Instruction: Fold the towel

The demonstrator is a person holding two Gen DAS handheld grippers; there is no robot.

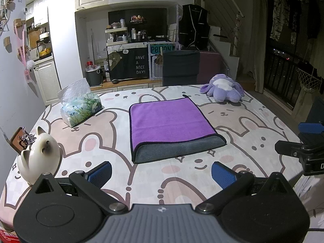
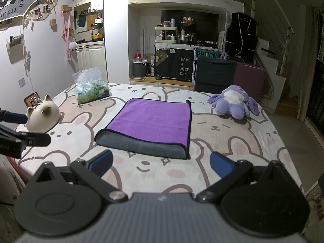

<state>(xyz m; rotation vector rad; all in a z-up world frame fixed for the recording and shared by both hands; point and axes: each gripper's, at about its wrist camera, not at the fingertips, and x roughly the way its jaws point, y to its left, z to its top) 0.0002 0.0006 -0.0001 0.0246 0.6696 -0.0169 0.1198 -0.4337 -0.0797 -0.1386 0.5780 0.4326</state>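
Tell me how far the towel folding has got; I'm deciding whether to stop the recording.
Done: the towel lies folded at least once on the table, purple layer over grey, the fold at its near edge. In hand: nothing; the left gripper and right gripper are both open, short of the towel and apart from it. Left: possibly another fold, though I cannot tell if one is planned.
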